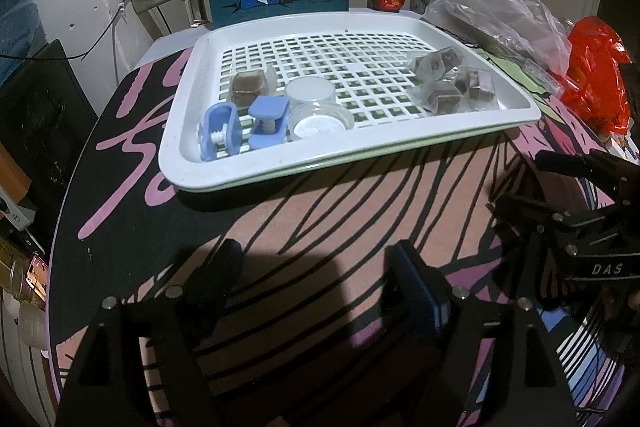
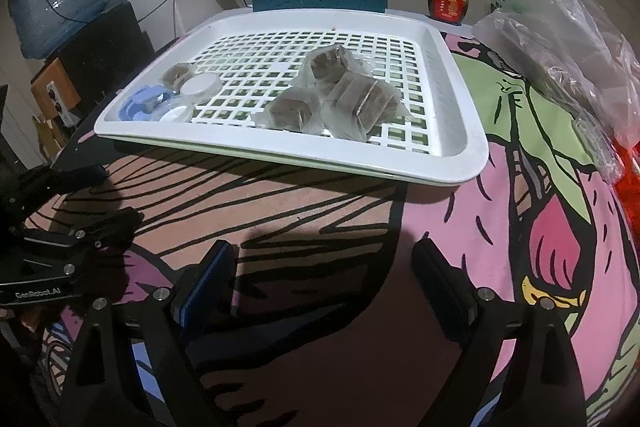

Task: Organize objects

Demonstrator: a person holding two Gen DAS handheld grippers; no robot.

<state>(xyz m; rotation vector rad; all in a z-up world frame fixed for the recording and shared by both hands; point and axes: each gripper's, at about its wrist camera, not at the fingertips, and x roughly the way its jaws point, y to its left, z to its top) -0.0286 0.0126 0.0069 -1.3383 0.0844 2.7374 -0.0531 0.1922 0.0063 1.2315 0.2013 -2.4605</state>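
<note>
Two matte black handheld grippers, angular plate frames with triangular cut-outs and silver round-head screws at the pivots. Left gripper (image 1: 316, 279): black fingers (image 1: 404, 267) faced with blue ribbed pads; seen from the right wrist view, a white "GenRobot.AI" marking along a side bar. Right gripper (image 2: 324, 267): same build, blue pad on the left finger (image 2: 210, 273), dark pad on the right; white "DAS" lettering on a body bar in the left wrist view.
</note>
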